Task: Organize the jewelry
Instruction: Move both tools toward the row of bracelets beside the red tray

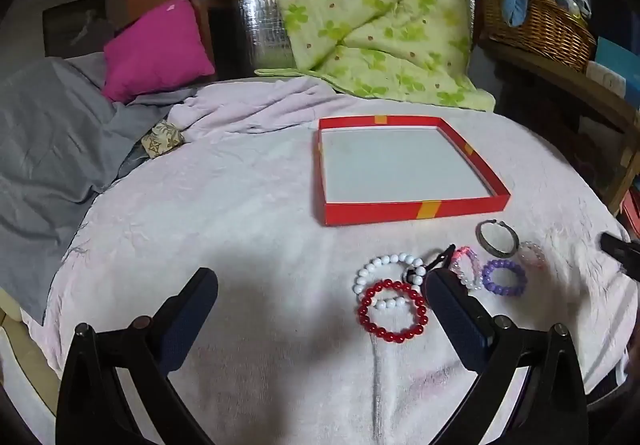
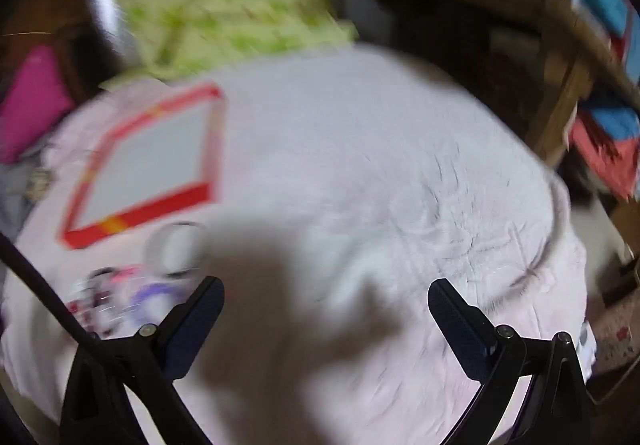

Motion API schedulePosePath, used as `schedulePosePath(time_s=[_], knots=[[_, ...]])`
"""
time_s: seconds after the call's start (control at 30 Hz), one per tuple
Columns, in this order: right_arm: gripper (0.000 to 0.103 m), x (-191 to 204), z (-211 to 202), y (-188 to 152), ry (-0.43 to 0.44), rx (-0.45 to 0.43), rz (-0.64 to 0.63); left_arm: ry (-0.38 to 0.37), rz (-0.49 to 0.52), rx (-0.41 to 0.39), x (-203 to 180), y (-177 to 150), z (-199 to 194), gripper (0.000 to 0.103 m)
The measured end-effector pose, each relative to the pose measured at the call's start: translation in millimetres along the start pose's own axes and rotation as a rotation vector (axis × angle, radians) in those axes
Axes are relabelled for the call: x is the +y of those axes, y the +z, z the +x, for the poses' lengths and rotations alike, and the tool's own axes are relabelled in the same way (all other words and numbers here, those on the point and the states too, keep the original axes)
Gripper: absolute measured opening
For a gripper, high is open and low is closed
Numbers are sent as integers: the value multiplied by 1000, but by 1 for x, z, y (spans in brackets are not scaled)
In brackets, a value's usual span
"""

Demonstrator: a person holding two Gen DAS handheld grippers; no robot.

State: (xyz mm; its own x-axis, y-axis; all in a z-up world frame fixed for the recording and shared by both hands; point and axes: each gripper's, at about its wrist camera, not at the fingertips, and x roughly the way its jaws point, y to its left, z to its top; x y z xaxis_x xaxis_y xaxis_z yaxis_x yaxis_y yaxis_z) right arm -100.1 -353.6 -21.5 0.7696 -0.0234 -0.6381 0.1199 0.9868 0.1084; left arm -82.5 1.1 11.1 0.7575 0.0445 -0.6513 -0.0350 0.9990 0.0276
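While both claws hang spread and empty | step: start, nothing picked | left claw (image 1: 320, 285) and right claw (image 2: 326, 297) released | bracelets (image 1: 440, 281) lie clustered just in front of the empty red box (image 1: 416, 211) | next: clench on one bracelet, carry into box.

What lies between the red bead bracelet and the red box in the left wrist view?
The white bead bracelet, overlapping the red bead bracelet; past it only bare pale cloth up to the red box. The left wrist view shows this.
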Motion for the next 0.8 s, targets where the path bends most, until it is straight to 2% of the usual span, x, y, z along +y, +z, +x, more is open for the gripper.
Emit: schedulePosePath(time_s=[0.07, 0.13, 0.17, 0.27, 0.33, 0.47, 0.8], knots=[[103, 23, -25, -9, 27, -121, -52, 0, -26, 6, 2, 0, 7, 103], [103, 43, -33, -19, 61, -180, -80, 11, -34, 11, 4, 2, 14, 103], [103, 54, -27, -20, 75, -150, -106, 10, -33, 11, 4, 3, 17, 103], [103, 72, 10, -15, 120, 30, -127, 28, 3, -13, 0, -1, 20, 103], [103, 77, 23, -15, 95, 71, -127, 23, 49, 9, -5, -3, 27, 103], [103, 87, 25, -17, 42, 47, -160, 19, 64, 27, -12, -7, 36, 103], [103, 86, 25, -13, 27, 32, -162, 23, 76, 32, -29, -5, 41, 103]])
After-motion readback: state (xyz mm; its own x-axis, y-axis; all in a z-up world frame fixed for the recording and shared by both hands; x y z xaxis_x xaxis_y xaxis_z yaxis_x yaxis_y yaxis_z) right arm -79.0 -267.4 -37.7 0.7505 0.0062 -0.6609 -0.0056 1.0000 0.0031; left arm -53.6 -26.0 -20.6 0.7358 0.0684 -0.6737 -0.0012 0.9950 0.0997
